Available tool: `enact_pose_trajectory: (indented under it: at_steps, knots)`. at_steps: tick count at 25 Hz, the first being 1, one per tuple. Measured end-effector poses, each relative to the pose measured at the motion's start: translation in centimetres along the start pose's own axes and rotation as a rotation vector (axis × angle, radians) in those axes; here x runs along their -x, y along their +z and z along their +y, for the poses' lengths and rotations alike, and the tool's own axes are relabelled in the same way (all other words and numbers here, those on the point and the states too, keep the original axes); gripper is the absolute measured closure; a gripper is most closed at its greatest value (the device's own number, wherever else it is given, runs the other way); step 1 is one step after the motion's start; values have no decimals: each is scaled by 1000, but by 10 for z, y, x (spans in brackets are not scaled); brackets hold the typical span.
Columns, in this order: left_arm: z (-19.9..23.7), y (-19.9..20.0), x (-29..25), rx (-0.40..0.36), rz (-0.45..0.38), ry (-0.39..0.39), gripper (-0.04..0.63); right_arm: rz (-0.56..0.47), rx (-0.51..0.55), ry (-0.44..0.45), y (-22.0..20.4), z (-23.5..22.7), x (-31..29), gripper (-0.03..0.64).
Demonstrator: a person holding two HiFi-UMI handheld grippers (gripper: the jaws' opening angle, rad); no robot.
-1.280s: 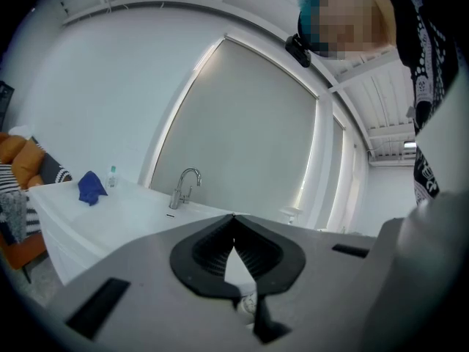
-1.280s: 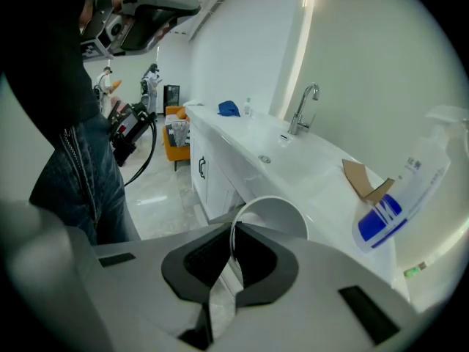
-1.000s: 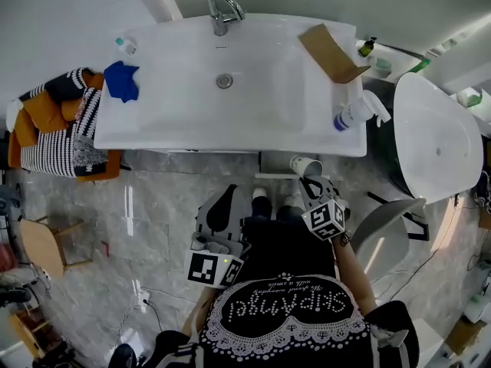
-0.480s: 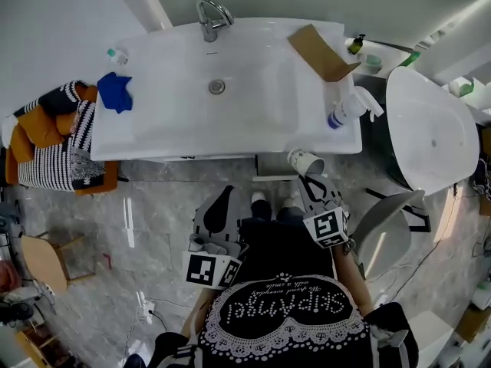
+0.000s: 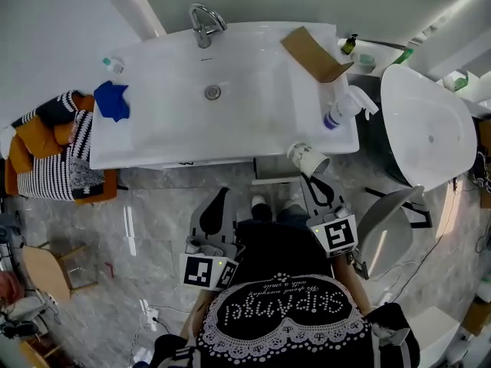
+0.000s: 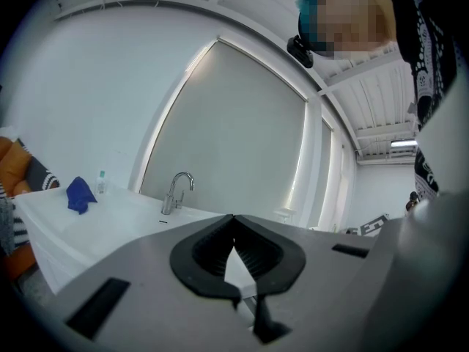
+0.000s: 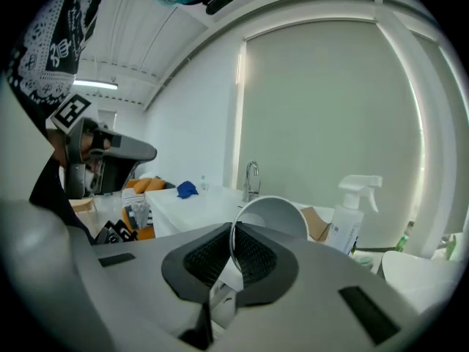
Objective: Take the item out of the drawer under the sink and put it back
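Observation:
A white paper cup (image 5: 308,159) hangs just below the front edge of the white sink counter (image 5: 253,121), its mouth tipped sideways. My right gripper (image 5: 313,175) is shut on the cup's rim; in the right gripper view the rim wall (image 7: 272,215) stands pinched between the dark pads (image 7: 256,255). My left gripper (image 5: 222,196) hovers lower, in front of the person's body, shut with nothing in it; its jaws meet at the tips in the left gripper view (image 6: 234,218). Under the counter edge a grey drawer (image 5: 274,167) juts out beside the cup.
On the counter are a faucet (image 5: 201,21), a blue cloth (image 5: 113,100), a small bottle (image 5: 113,65), a cardboard piece (image 5: 314,52) and a spray bottle (image 5: 341,110). A white bathtub (image 5: 426,129) stands right. A seat piled with orange and striped cloth (image 5: 54,152) stands left.
My right gripper has risen with the cup, which now sits closer to the counter's front edge and has tipped further. The left gripper has stayed put.

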State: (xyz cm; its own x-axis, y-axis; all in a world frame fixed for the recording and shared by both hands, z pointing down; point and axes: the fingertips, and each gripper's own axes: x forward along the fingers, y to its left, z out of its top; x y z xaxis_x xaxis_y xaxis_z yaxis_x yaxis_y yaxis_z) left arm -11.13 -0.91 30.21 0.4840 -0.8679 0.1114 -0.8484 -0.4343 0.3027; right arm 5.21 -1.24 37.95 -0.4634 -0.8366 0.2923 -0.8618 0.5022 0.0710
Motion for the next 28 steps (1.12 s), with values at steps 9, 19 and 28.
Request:
enact_pose_trajectory:
  at_steps: [9, 19, 28]
  knots:
    - [-5, 8, -3, -57, -19, -19, 591, -153, -114, -55, 47, -17, 21, 591]
    - [-19, 34, -17, -197, -58, -121, 591, -193, -117, -85, 52, -27, 36, 591]
    - [-37, 46, -17, -205, -69, -167, 591, -189, -157, -113, 52, -30, 56, 591]
